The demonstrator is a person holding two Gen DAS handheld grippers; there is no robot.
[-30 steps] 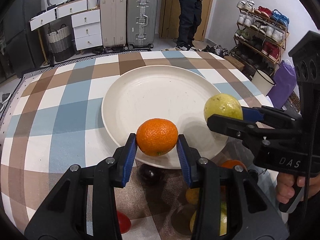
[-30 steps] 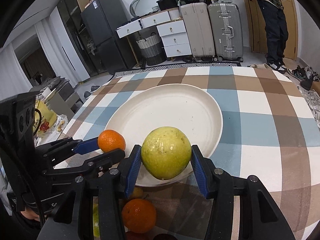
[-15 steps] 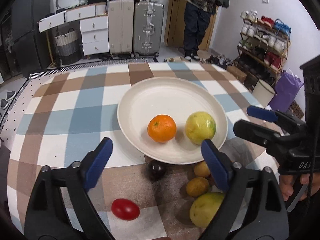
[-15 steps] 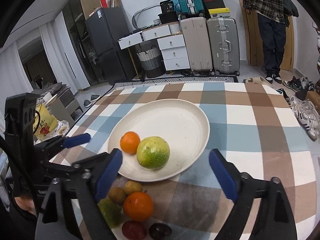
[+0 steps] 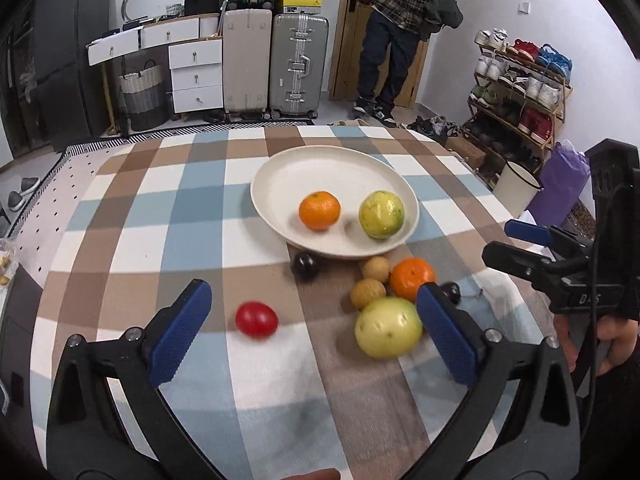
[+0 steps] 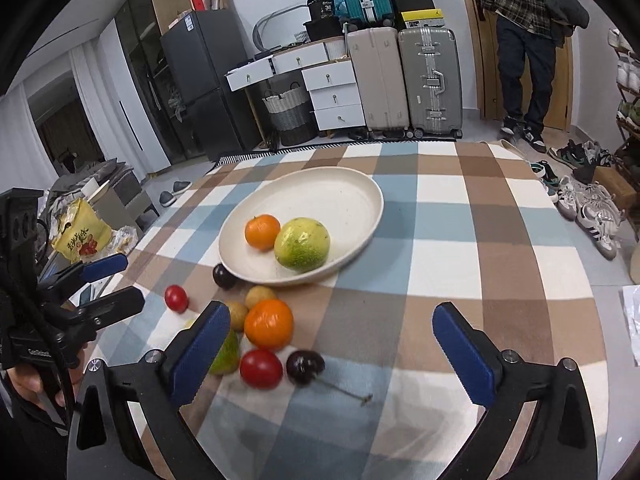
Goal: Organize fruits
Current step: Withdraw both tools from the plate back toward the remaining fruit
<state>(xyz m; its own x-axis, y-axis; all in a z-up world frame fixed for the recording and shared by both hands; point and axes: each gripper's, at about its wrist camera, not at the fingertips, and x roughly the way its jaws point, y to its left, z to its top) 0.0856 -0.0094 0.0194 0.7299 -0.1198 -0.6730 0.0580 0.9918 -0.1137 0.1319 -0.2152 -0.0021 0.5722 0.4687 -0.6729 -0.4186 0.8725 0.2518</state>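
A cream plate on the checked tablecloth holds an orange and a yellow-green fruit. In front of the plate lie a second orange, two small tan fruits, a pale green pear, two red tomatoes and dark plums. My left gripper is open and empty above the loose fruit. My right gripper is open and empty, also seen in the left wrist view.
The table's far edge meets a striped rug. Suitcases, white drawers and a standing person are behind. A shoe rack stands at the right, a snack bag at the left.
Both grippers let go of their fruit onto the plate, opened wide and pulled back toward me. The orange and yellow-green fruit now rest on the plate.
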